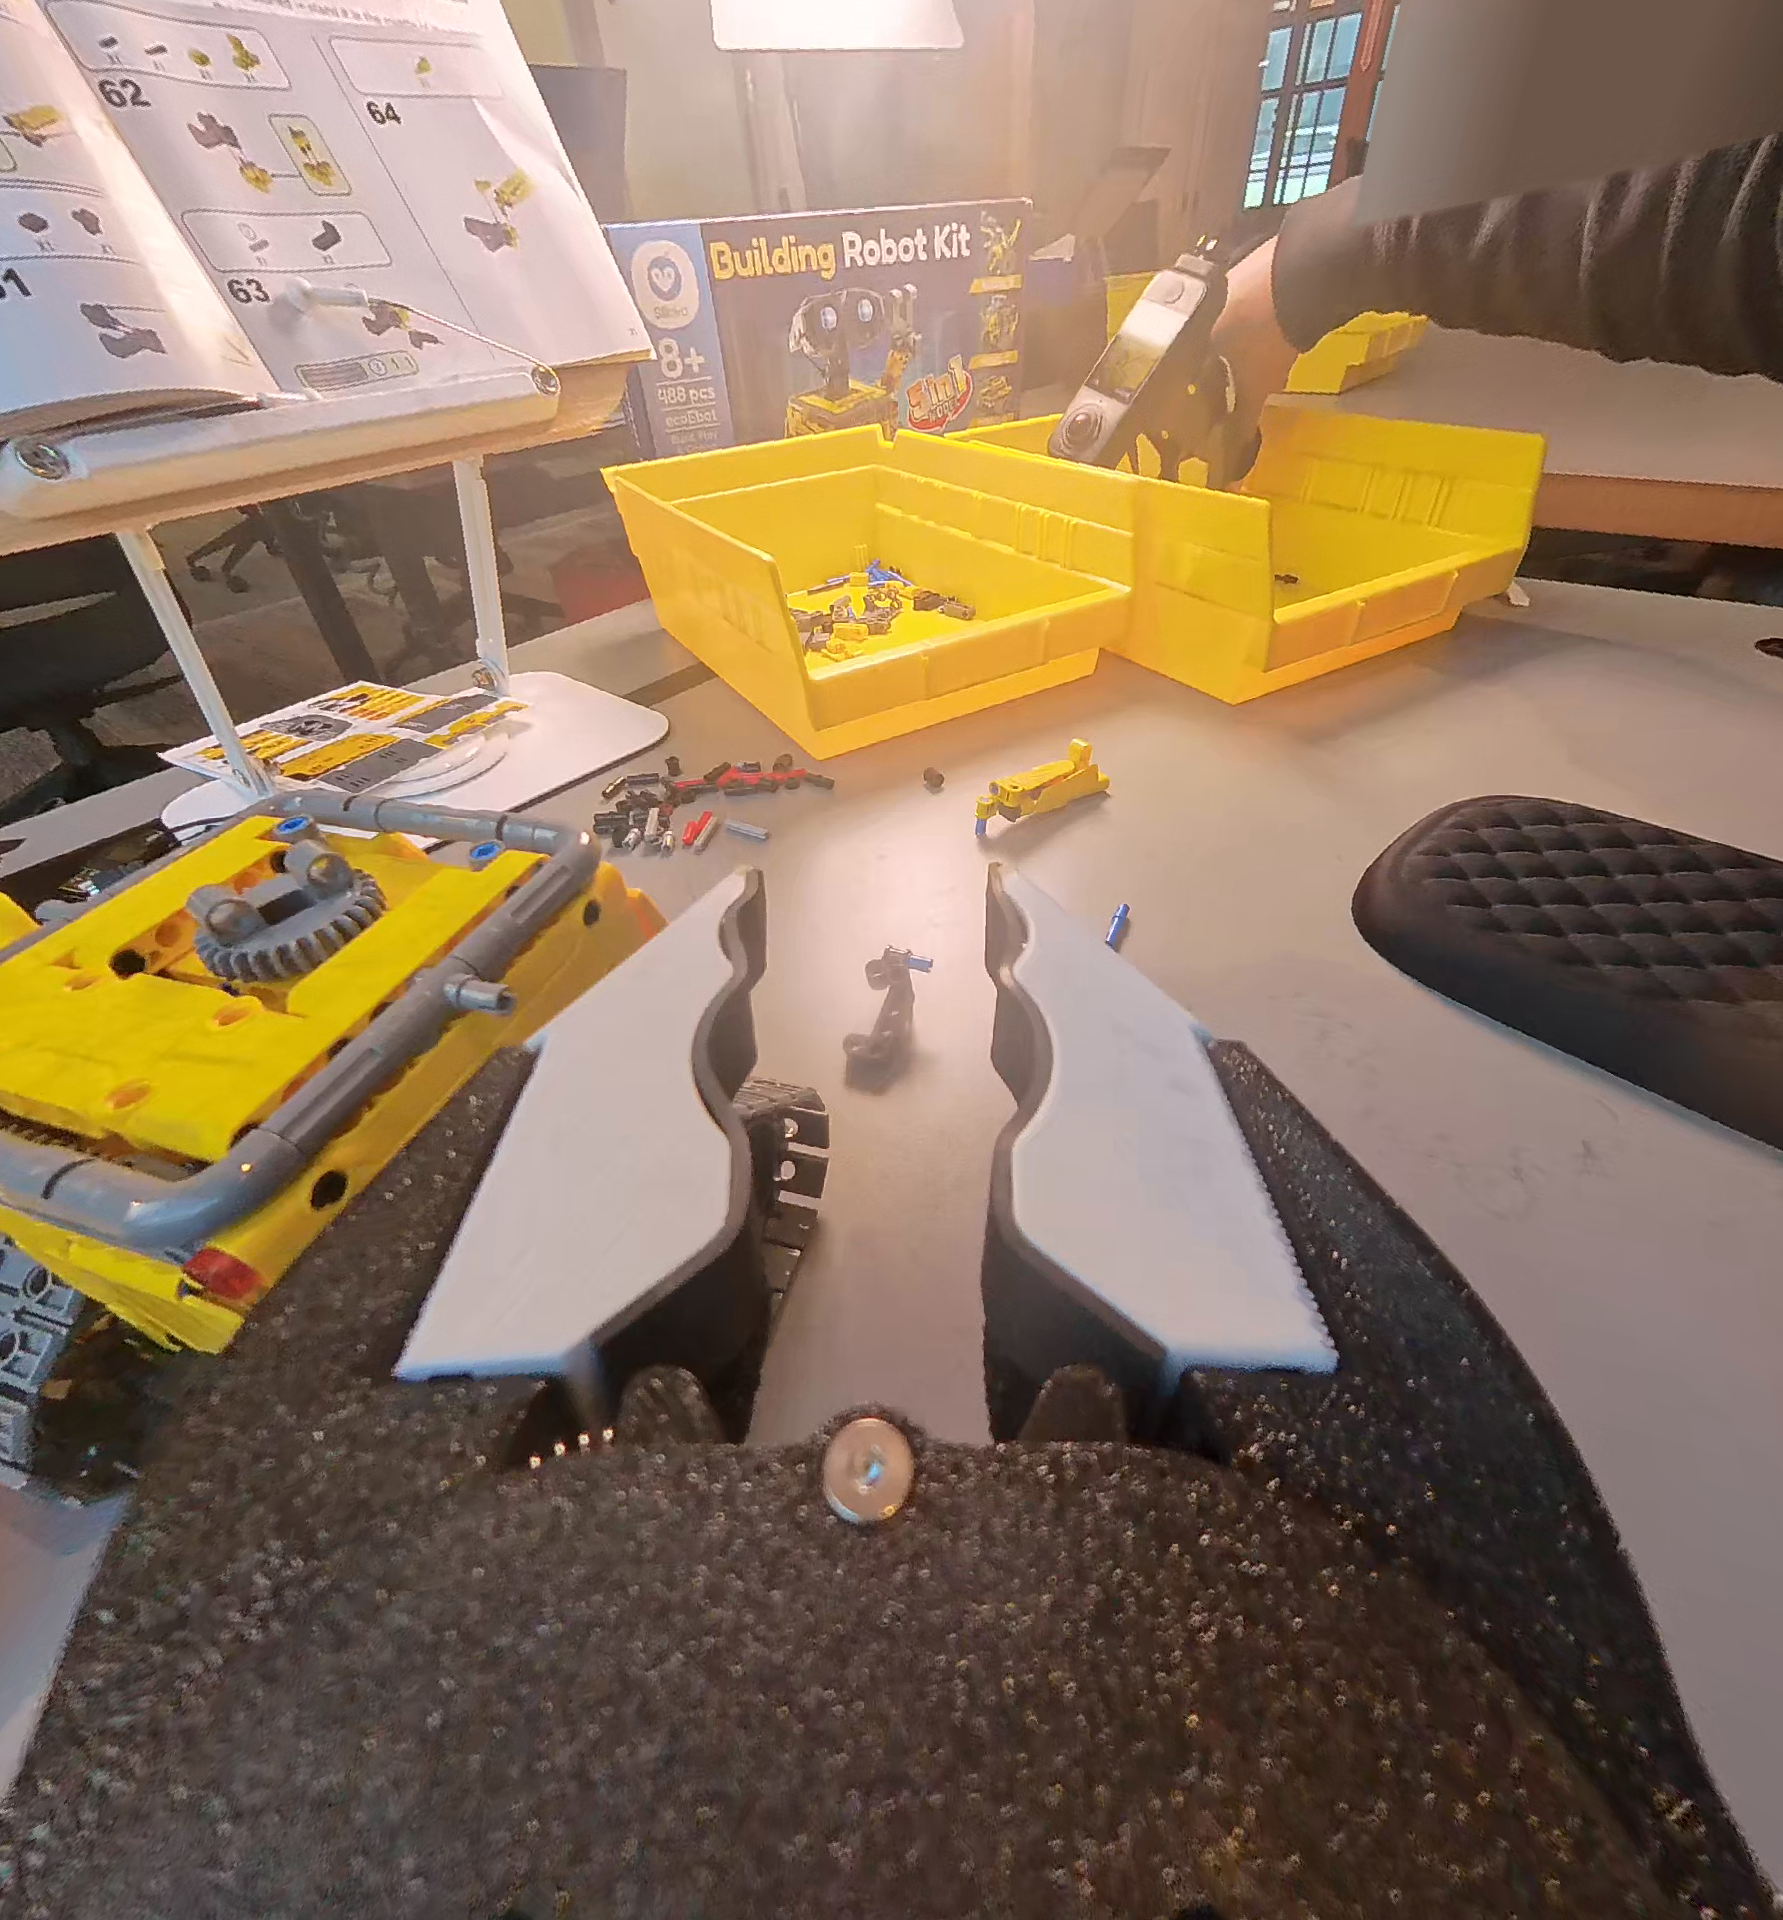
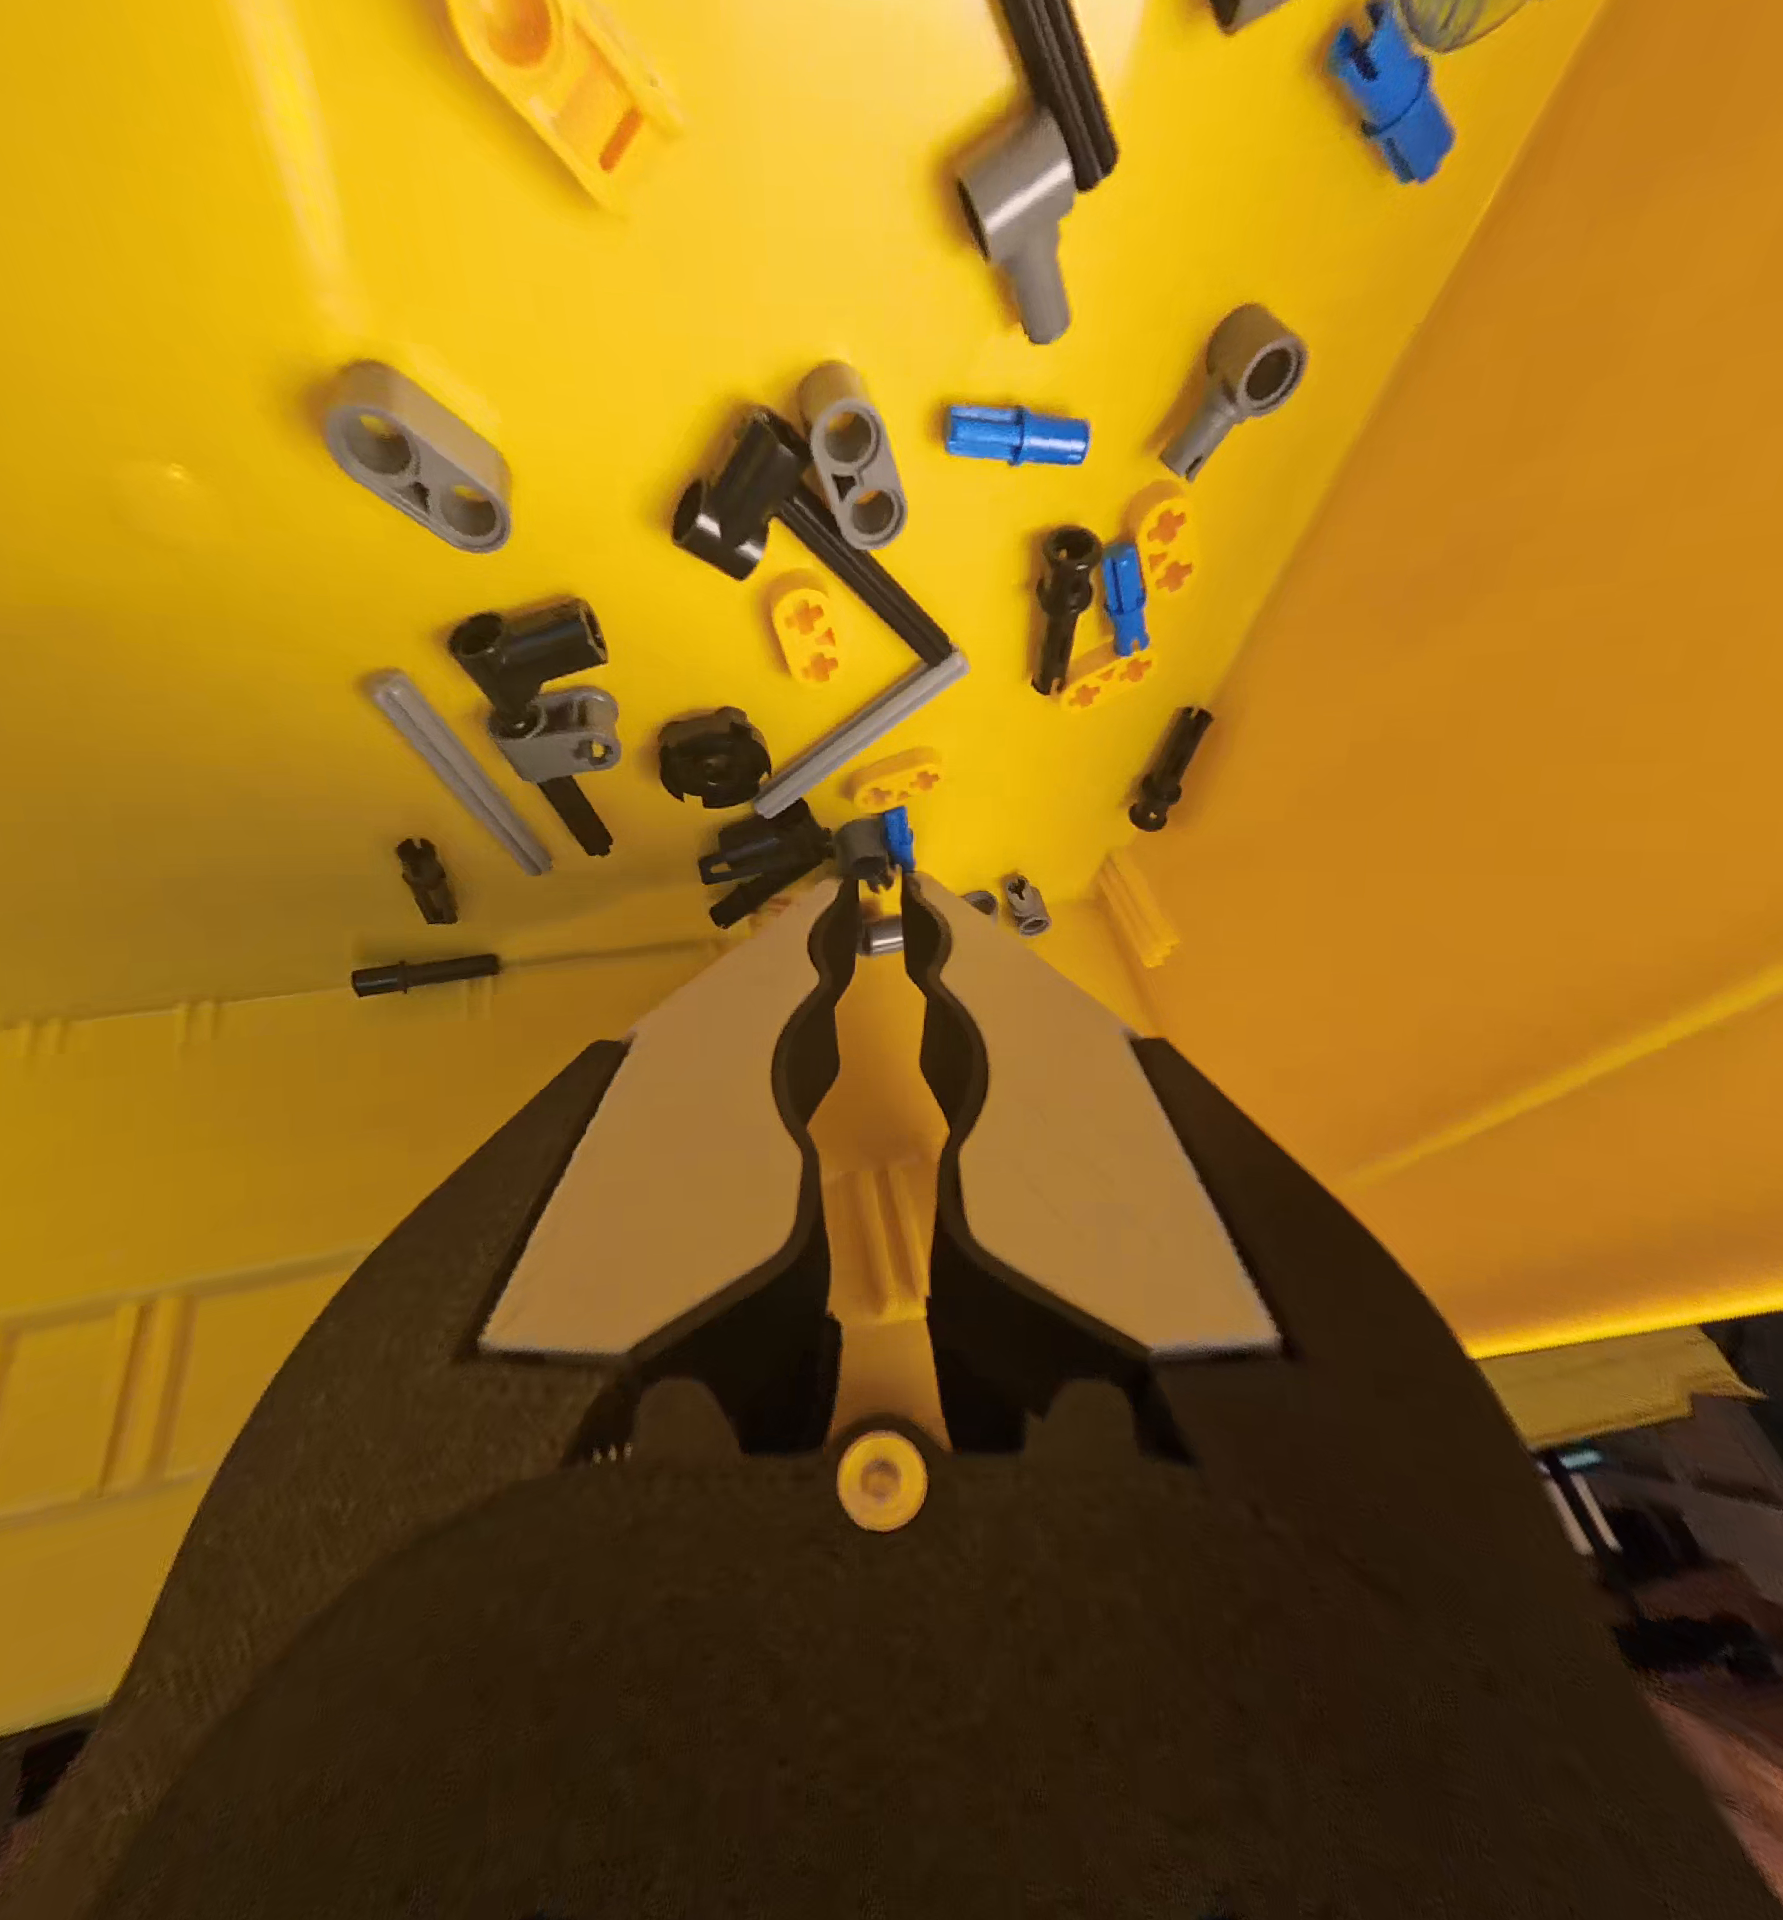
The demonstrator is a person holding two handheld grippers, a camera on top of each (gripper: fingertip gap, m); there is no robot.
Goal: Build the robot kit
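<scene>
Left wrist view shows the left gripper (image 1: 874, 894) low over a grey table (image 1: 1282, 1039), its fingers spread wide and holding nothing. On the table between them lies a small black part (image 1: 882, 1013) with a blue pin in its top end, touching neither finger. Just left of the left finger stands a yellow model (image 1: 191, 1029) with a grey gear on top and a grey rail round it. Beyond the fingertips lie a scatter of pins (image 1: 695, 800) and a small yellow assembly (image 1: 1043, 787). Farther back sit two yellow bins (image 1: 721, 582), with a kit box (image 1: 825, 322) behind them and an open booklet (image 1: 243, 197) on a stand to the left. A black pad (image 1: 1635, 966) lies to the right.

The right gripper (image 1: 1167, 405) reaches into the right-hand bin, held by a sleeved arm (image 1: 1593, 260).

Right wrist view looks down into that bin (image 2: 1489, 727). The right gripper (image 2: 874, 894) has its fingers nearly together at the tips, pinching a small grey piece (image 2: 859, 844) with a blue pin on it. Loose grey, black, blue and yellow parts (image 2: 845, 457) lie on the floor beyond.
</scene>
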